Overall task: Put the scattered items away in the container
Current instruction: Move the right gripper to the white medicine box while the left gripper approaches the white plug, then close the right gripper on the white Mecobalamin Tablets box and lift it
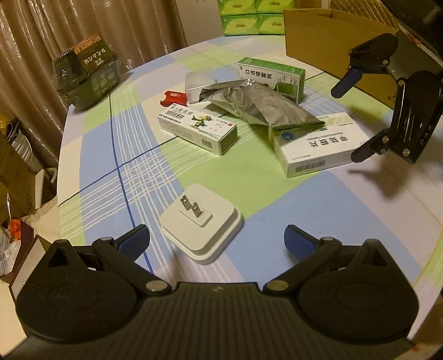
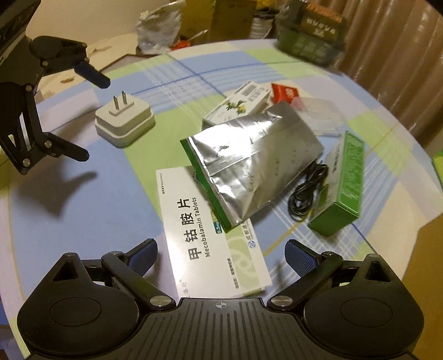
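Note:
My left gripper (image 1: pixel 217 241) is open and empty, with the white plug adapter (image 1: pixel 202 231) lying prongs-up just ahead, between its fingers; the adapter also shows in the right wrist view (image 2: pixel 124 121). My right gripper (image 2: pixel 221 257) is open and empty over the near end of the white Mecobalamin tablet box (image 2: pixel 210 235). A silver foil pouch (image 2: pixel 249 166) lies across that box. Around it lie a green-and-white ointment box (image 1: pixel 198 130), a green medicine box (image 2: pixel 340 188), a black cable (image 2: pixel 307 191), a red packet (image 1: pixel 174 98) and a clear plastic case (image 1: pixel 198 83). The cardboard box (image 1: pixel 332 41) stands at the far right.
The round table (image 1: pixel 97 155) has a blue, green and white checked cloth. A dark green package (image 1: pixel 88 74) sits at its far left edge. Green tissue packs (image 1: pixel 249 16) stand behind the table. Curtains and floor clutter lie beyond the left edge.

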`<state>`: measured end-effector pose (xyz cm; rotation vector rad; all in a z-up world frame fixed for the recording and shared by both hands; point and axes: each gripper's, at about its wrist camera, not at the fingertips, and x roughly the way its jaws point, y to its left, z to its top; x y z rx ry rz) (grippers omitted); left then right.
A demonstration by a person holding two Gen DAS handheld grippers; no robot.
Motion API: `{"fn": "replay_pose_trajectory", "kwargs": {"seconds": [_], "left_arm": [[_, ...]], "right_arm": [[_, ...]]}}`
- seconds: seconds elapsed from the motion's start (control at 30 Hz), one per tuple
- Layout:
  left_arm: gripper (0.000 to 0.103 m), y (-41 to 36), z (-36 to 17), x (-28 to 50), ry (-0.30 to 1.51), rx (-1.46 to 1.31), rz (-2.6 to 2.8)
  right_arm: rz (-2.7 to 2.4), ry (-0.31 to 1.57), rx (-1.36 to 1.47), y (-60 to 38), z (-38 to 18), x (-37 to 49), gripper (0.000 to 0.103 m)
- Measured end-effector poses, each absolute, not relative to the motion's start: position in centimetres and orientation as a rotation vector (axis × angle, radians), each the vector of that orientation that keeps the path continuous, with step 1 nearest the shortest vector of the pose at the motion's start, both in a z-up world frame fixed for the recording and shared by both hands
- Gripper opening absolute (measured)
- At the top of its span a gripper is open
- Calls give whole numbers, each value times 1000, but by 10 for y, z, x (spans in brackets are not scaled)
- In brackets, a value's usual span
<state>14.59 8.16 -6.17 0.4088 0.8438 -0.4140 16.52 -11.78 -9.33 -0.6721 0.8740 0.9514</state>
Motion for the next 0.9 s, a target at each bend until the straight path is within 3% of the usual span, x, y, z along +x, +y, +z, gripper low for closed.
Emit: {"fn": "replay_pose_trajectory", "kwargs": {"seconds": [0.07, 0.33, 0.9], "left_arm": [[102, 83, -66, 149, 849, 408, -421], [102, 93, -77, 162, 855, 371, -431], [102, 97, -86, 185, 871, 367, -516]], "right_arm": [[958, 890, -680, -114, -98, 169, 87], [1001, 947, -618, -105, -100, 184, 76], [1012, 947, -632, -93, -101, 184, 77]]}}
